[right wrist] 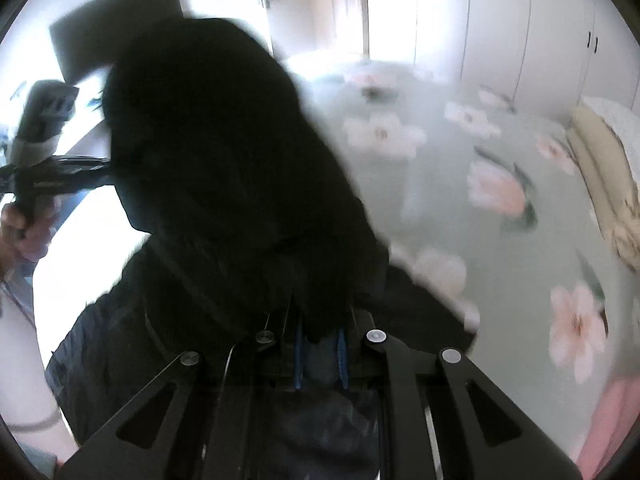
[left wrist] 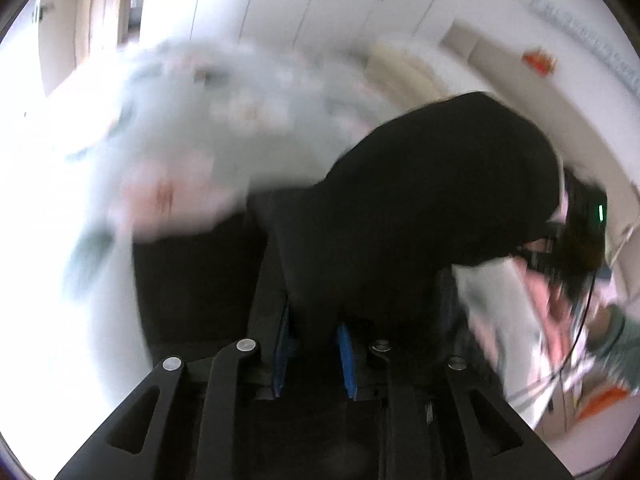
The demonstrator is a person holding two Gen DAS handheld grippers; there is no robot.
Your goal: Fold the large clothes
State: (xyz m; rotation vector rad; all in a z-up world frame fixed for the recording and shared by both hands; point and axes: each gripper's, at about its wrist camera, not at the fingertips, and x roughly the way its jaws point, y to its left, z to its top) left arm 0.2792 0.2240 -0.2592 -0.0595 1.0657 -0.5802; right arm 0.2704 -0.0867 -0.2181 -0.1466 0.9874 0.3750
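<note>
A large black garment (left wrist: 420, 200) hangs in the air between both grippers, above a bed. My left gripper (left wrist: 314, 344) is shut on a fold of it between its blue pads. My right gripper (right wrist: 320, 344) is shut on another part of the black garment (right wrist: 224, 184), which fills the middle of the right wrist view. The left gripper also shows in the right wrist view (right wrist: 60, 176), held by a hand and pinching the garment's far edge. The right gripper shows blurred in the left wrist view (left wrist: 560, 248). Both views are motion-blurred.
The bed has a pale green sheet with pink flowers (right wrist: 500, 184). A folded beige blanket (right wrist: 604, 184) lies at its right end. White wardrobe doors (right wrist: 500, 20) stand behind the bed. A dark screen (right wrist: 112, 20) is at the upper left.
</note>
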